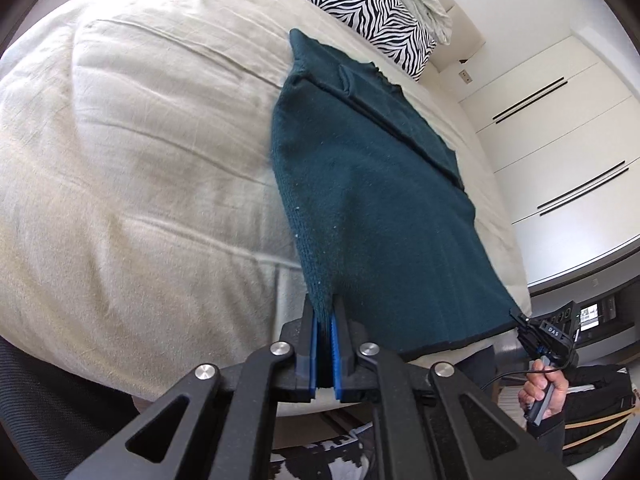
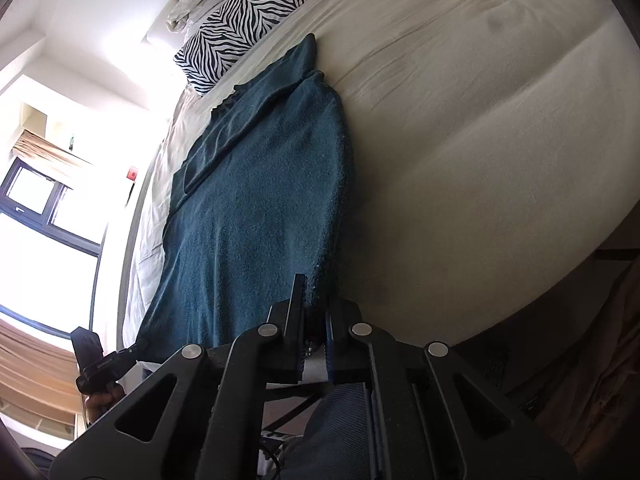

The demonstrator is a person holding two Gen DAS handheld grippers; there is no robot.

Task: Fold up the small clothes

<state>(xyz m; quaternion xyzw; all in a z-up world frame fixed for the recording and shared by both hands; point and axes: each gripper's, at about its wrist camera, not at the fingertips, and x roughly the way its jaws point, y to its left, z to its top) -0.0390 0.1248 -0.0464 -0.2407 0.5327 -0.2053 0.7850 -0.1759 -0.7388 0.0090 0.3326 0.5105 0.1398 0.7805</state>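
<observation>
A dark teal knitted garment (image 1: 360, 200) lies lengthwise on the cream bed (image 1: 140, 140), its near hem lifted off the sheet. My left gripper (image 1: 325, 309) is shut on the near left corner of that hem, with the knit pinched between the blue pads. In the same view my right gripper (image 1: 517, 315) grips the other hem corner at the right, and a hand (image 1: 540, 392) holds its handle. In the right wrist view the garment (image 2: 256, 208) runs away from my right gripper (image 2: 316, 302), which is shut on its corner. My left gripper (image 2: 138, 347) holds the far corner at lower left.
A zebra-print pillow (image 1: 368, 12) (image 2: 240, 20) lies at the head of the bed beyond the garment, with crumpled white bedding behind it. White wardrobe doors (image 1: 560, 140) stand along one side of the bed and a bright window (image 2: 40, 220) along the other.
</observation>
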